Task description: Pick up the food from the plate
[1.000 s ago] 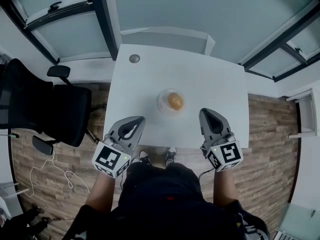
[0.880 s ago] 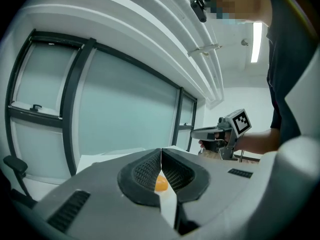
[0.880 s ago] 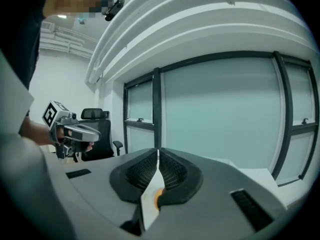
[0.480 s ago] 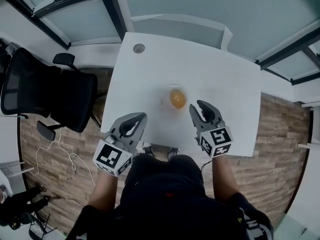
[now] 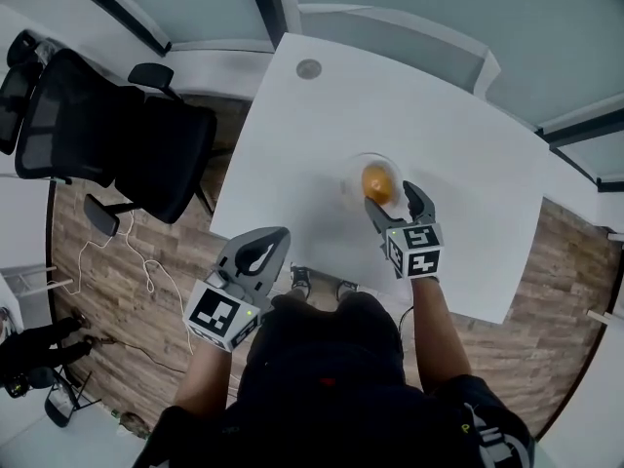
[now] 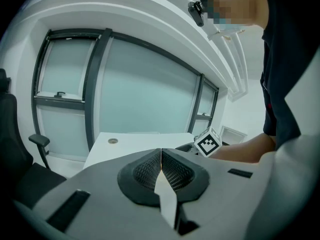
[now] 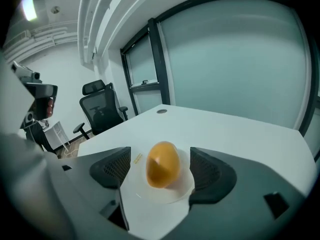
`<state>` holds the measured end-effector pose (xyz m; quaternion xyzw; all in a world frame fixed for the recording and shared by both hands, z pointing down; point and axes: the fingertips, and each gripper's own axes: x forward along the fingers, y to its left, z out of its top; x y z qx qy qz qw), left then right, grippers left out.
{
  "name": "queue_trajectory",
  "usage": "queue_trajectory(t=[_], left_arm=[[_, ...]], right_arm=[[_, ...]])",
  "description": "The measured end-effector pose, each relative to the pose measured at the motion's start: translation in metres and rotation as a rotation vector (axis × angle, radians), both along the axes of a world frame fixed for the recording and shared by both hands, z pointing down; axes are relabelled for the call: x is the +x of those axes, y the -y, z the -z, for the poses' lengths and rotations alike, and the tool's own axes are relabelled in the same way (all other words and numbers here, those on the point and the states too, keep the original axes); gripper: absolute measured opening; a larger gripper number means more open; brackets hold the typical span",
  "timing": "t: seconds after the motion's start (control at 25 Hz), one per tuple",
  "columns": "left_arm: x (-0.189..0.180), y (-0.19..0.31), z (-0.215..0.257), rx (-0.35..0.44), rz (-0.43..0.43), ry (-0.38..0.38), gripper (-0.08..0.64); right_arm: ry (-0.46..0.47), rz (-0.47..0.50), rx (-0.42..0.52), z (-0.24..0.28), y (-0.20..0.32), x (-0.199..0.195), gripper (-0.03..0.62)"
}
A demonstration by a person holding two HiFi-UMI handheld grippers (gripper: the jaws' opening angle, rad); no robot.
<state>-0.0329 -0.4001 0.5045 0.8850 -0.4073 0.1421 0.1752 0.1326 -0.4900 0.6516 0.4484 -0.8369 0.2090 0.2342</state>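
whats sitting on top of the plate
One orange, egg-shaped piece of food sits on the plate, nothing else. The patch of plate beneath the food is covered, so it cannot be seen.

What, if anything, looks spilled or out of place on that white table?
Nothing stands out. The orange food sits whole on its plate, the table looks clean, and the jaws of the right gripper are opening either side of it, not touching.

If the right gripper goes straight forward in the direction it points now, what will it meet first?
Most likely the orange food on the plate: it seems to lie just ahead, in line with the gap of the right gripper, whose jaws are opening and not touching it.
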Motion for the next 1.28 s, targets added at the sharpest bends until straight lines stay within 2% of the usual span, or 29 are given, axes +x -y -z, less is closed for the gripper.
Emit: queue_trajectory(t=[0.16,0.32,0.52,0.8,1.04,1.28], left_arm=[[-0.012,-0.008,-0.007,-0.028,0.037,0.002,0.023],[-0.021,-0.013,-0.016,-0.044,0.057,0.008,0.023],[-0.032,-0.016,-0.019,-0.045,0.070,0.021,0.023],[-0.034,-0.020,-0.004,-0.028,0.046,0.000,0.023],[-0.025,-0.019,0.021,0.033,-0.012,-0.023,0.023],[-0.016,-0.024,0.056,0.098,-0.072,-0.089,0.023]], right_arm=[[-0.047,0.021,-0.053,-0.027,0.009,-0.007,0.365],[-0.052,0.057,-0.100,-0.050,0.014,-0.018,0.367],[-0.097,0.059,-0.120,-0.064,0.017,-0.019,0.365],[-0.108,0.034,-0.003,-0.030,0.016,-0.014,0.344],[-0.076,-0.005,0.118,0.039,0.006,-0.010,0.342],[-0.056,-0.043,0.252,0.117,-0.018,-0.009,0.342]])
